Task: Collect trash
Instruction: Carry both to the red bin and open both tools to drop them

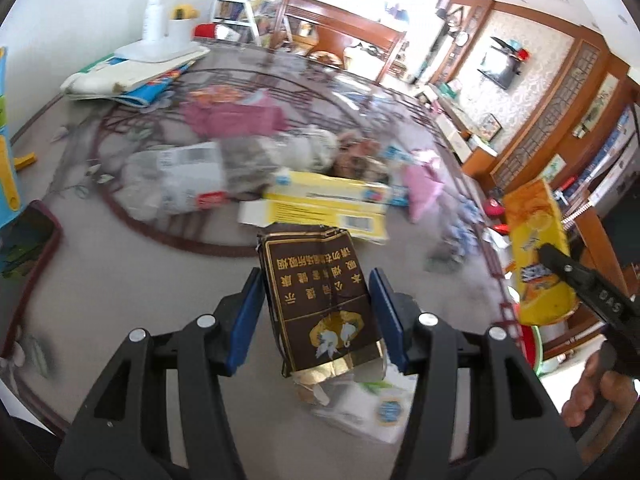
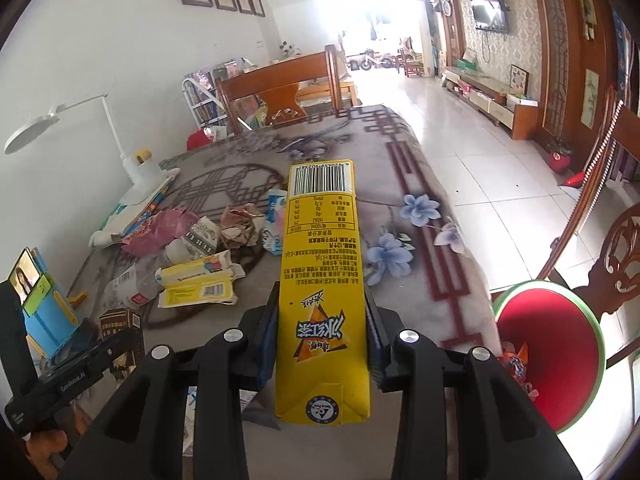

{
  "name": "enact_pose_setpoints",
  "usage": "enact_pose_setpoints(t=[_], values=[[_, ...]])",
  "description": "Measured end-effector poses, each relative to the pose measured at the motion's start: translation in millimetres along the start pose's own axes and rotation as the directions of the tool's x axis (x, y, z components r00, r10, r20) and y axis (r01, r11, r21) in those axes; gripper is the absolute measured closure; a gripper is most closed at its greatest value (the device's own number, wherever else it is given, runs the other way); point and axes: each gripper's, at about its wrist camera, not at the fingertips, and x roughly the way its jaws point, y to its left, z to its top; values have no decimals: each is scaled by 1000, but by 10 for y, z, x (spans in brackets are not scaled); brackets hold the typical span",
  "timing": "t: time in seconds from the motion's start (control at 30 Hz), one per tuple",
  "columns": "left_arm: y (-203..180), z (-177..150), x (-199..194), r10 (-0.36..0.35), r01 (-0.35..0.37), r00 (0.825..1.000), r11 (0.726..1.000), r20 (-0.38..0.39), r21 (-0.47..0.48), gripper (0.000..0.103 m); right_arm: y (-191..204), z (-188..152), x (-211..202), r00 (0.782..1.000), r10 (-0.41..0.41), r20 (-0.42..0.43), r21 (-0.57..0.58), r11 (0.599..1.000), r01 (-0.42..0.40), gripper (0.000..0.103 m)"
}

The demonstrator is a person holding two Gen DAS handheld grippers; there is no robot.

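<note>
My left gripper (image 1: 316, 312) is shut on a crumpled brown cigarette pack (image 1: 316, 296) and holds it above the table; the pack also shows at the left of the right wrist view (image 2: 120, 328). My right gripper (image 2: 320, 340) is shut on a yellow iced-tea carton (image 2: 320, 280), which also shows in the left wrist view (image 1: 538, 256). A red bin with a green rim (image 2: 548, 356) stands by the table's right edge with wrappers inside. More trash lies mid-table: a yellow box (image 2: 200, 280), a clear plastic bottle (image 2: 132, 284), crumpled paper (image 2: 240, 226) and a pink bag (image 2: 156, 232).
The table has a grey patterned cloth (image 2: 400, 152). A white desk lamp (image 2: 120, 148) stands on books at the far left. A blue phone stand (image 2: 44, 312) is at the left edge. Wooden chairs stand at the far end (image 2: 280, 92) and at the right (image 2: 608, 216).
</note>
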Motion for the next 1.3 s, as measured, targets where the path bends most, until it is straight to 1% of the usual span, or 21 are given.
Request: enact_pose_setpoints(t=[0.2, 0.4, 0.87, 1.0, 1.2, 1.3], values=[[-395, -41, 9, -41, 42, 999, 998, -14, 51, 52, -207, -9, -88, 1000, 9, 8, 50, 999, -9, 69], [-693, -109, 39, -61, 64, 998, 993, -33, 102, 52, -362, -1, -179, 1000, 23, 21, 88, 996, -25, 69], [-1081, -224, 161, -73, 85, 995, 983, -75, 164, 52, -679, -33, -293, 999, 39, 17, 171, 984, -41, 69], [-1245, -276, 219, -93, 111, 990, 976, -102, 187, 52, -815, -43, -335, 1000, 20, 22, 205, 979, -24, 69], [-1605, -388, 302, -129, 159, 983, 956, -135, 247, 52, -1157, -30, -424, 999, -31, 26, 272, 962, 23, 69], [-1772, -409, 366, -158, 195, 975, 947, -158, 256, 52, -1375, -15, -495, 996, -88, 31, 303, 950, 74, 69]])
